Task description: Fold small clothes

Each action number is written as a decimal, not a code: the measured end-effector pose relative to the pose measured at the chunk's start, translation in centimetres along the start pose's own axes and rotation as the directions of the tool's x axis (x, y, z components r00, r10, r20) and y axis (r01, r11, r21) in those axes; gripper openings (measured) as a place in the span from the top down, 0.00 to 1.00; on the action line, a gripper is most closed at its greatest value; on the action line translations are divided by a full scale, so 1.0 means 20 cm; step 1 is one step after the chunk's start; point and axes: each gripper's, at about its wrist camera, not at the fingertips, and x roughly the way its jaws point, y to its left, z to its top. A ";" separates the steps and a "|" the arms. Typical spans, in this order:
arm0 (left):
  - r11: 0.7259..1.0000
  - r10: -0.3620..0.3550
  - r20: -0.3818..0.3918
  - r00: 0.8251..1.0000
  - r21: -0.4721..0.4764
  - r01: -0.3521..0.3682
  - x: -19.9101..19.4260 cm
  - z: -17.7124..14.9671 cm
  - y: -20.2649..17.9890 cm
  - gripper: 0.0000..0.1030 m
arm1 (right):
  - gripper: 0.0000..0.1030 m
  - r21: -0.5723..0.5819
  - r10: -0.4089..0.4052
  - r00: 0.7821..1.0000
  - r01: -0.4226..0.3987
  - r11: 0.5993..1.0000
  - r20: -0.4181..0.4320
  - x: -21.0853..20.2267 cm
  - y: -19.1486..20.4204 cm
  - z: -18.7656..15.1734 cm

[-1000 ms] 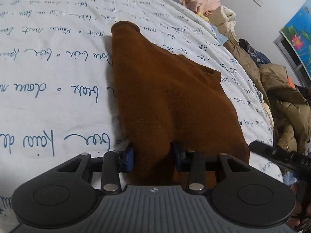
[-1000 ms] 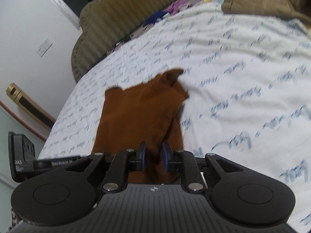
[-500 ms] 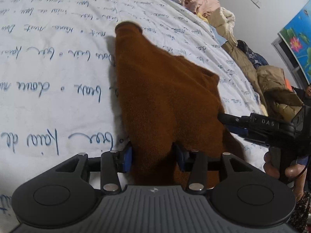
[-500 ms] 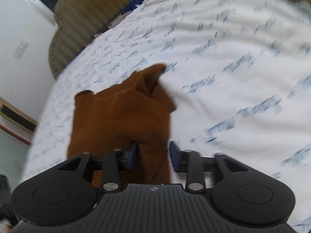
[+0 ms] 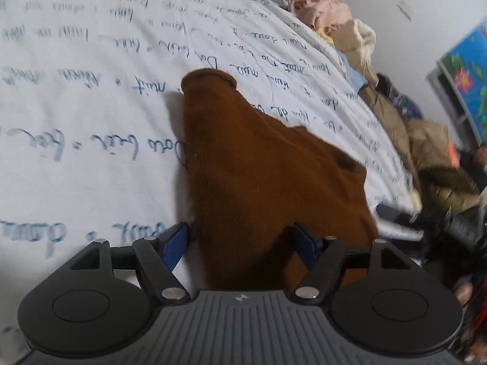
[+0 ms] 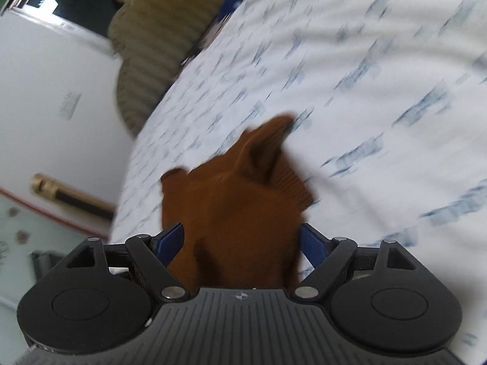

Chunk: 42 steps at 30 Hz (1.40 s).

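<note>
A small brown knitted garment [image 5: 261, 182] lies on the white bedsheet with blue script [image 5: 91, 97]. In the left wrist view my left gripper [image 5: 240, 240] is open, its blue pads wide on either side of the garment's near edge. In the right wrist view the same garment [image 6: 237, 206] lies bunched, one ribbed corner sticking up. My right gripper [image 6: 243, 243] is open too, jaws spread wide around the cloth's near end. That view is motion-blurred.
A heap of clothes and jackets [image 5: 420, 140] lies along the bed's right side, with pink and cream pieces [image 5: 328, 12] farther back. A ribbed olive headboard [image 6: 158, 30] and a white wall [image 6: 54, 100] stand beyond the bed.
Both grippers have opened wide; the right one was nearly shut on the cloth a second ago. The right gripper swung, and the garment's corner now stands up.
</note>
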 end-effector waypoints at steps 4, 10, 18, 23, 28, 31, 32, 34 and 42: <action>0.999 -0.035 0.019 0.999 0.020 0.035 0.04 0.02 0.00 0.30 | 0.52 0.031 -0.005 1.000 0.006 0.999 -0.014 0.12 -0.01 -0.01; 0.997 -0.070 -0.001 0.998 -0.034 0.070 0.04 0.05 0.07 0.73 | 0.68 0.023 0.003 1.000 -0.003 1.000 0.018 0.11 0.04 -0.03; 0.988 -0.125 0.035 0.991 -0.082 0.128 -0.04 0.05 0.08 0.83 | 0.71 -0.036 0.066 0.993 -0.062 0.997 0.101 0.02 0.22 -0.06; 0.989 -0.132 0.055 0.990 -0.067 0.135 -0.10 0.05 0.05 0.85 | 0.71 -0.081 0.107 0.986 -0.097 0.992 0.124 -0.04 0.31 -0.06; 0.983 -0.152 0.107 0.983 -0.089 0.161 -0.23 0.04 0.07 0.88 | 0.72 -0.122 0.162 0.979 -0.147 0.982 0.124 -0.07 0.42 -0.09; 0.981 -0.160 0.146 0.976 -0.085 0.173 -0.37 0.02 0.07 0.88 | 0.73 -0.161 0.202 0.972 -0.182 0.970 0.118 -0.10 0.54 -0.11; 0.982 -0.161 0.165 0.973 -0.077 0.175 -0.43 0.01 0.07 0.88 | 0.73 -0.169 0.222 0.968 -0.201 0.965 0.114 -0.11 0.58 -0.13; 0.984 -0.157 0.207 0.966 -0.051 0.171 -0.58 -0.01 0.06 0.88 | 0.73 -0.177 0.255 0.961 -0.234 0.956 0.106 -0.13 0.66 -0.15; 0.998 -0.053 0.291 0.955 -0.008 0.058 -1.04 -0.05 0.06 0.88 | 0.73 -0.084 0.396 0.916 -0.391 0.917 0.059 -0.09 0.88 -0.27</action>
